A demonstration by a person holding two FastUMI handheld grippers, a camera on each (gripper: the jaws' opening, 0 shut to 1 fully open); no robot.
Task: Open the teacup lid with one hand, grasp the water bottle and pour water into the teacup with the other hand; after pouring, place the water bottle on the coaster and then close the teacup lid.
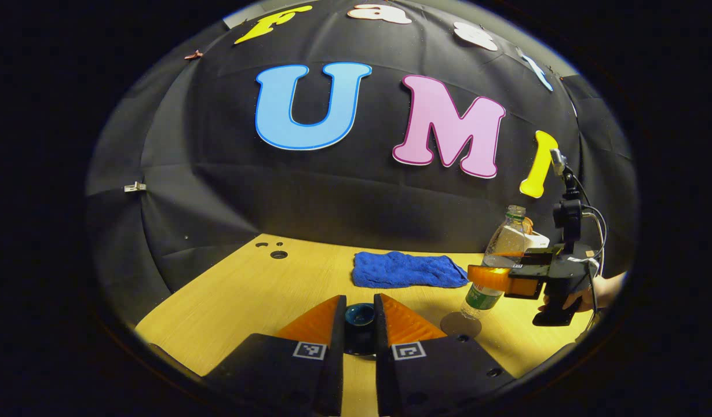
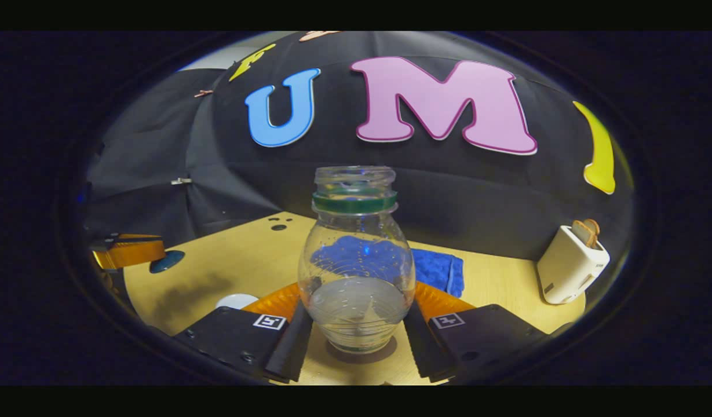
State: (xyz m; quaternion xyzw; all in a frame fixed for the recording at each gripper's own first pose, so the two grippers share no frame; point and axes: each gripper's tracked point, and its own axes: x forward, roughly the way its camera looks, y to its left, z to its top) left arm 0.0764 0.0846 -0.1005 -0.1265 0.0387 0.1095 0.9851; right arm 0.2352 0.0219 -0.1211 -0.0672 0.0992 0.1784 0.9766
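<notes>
Two grippers engaged: the right gripper (image 2: 356, 333) clamps the water bottle (image 2: 356, 272) upright over the coaster (image 1: 460, 325), while the left gripper (image 1: 359, 324) pinches the dark teacup lid (image 1: 360, 314) above the desk (image 1: 240, 295).

1. My booth is dim overall; the black wall swallows light while the wooden table (image 1: 245, 289) glows warm yellow.
2. Both views bend hard at the edges (fisheye), curving the table's far edge.
3. A soft shadow lies on the table (image 2: 228, 272) to the left in my right gripper view.
4. The water bottle (image 2: 356, 278) between my fingers carries small glints, slightly soft.
5. The rims darken and blur.
</notes>
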